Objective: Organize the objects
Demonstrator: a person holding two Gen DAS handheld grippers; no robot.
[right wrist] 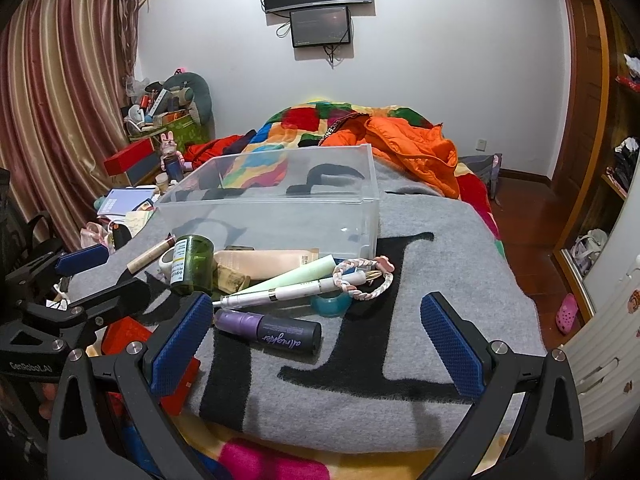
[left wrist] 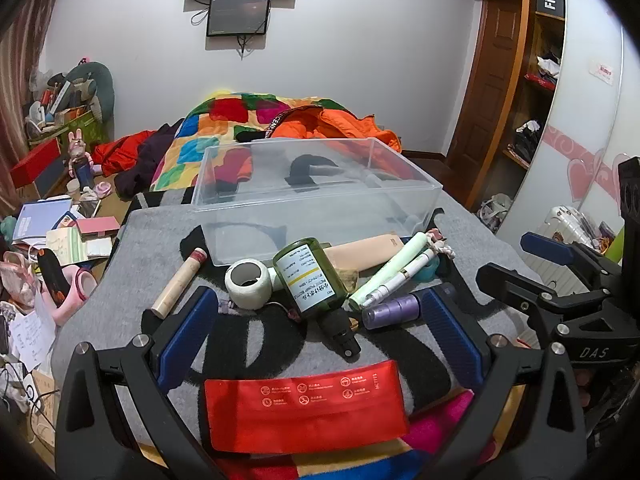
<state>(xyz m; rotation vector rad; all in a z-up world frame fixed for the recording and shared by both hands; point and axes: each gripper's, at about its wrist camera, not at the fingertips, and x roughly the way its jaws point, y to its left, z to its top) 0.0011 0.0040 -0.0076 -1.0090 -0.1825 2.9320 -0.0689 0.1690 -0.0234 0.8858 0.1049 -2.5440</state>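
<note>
Grey wool blanket with big black letters (right wrist: 440, 240) covers the end of the bed, and everything I have to sort lies on it in a loose heap. Behind the heap stands the clear plastic storage box (left wrist: 320, 196), open at the top and with nothing in it that I can see. Touching or just in front of its near wall lie the dark green bottle with a white label (left wrist: 310, 276), the white roll of tape (left wrist: 248, 283), the beige tube with a dark red cap (left wrist: 180, 282), the pale green tube (left wrist: 386, 266), the white pen-shaped applicator (right wrist: 288, 294) and the purple spray bottle with a black end (right wrist: 268, 332). A flat red pouch with white icons (left wrist: 304, 410) lies nearest me.

My left hand-held gripper (left wrist: 316, 344) is spread wide and tilted down over the green bottle's black pump, pinching nothing. My right hand-held gripper (right wrist: 316, 344) is equally spread, empty, with the purple spray bottle just inside its left pad.

I judge the sorting has not begun: no item is in the box. Next I would bring one gripper down around a single item, likely the purple bottle, which lies apart from the tangle, and close across its round body squarely so it does not roll out.
</note>
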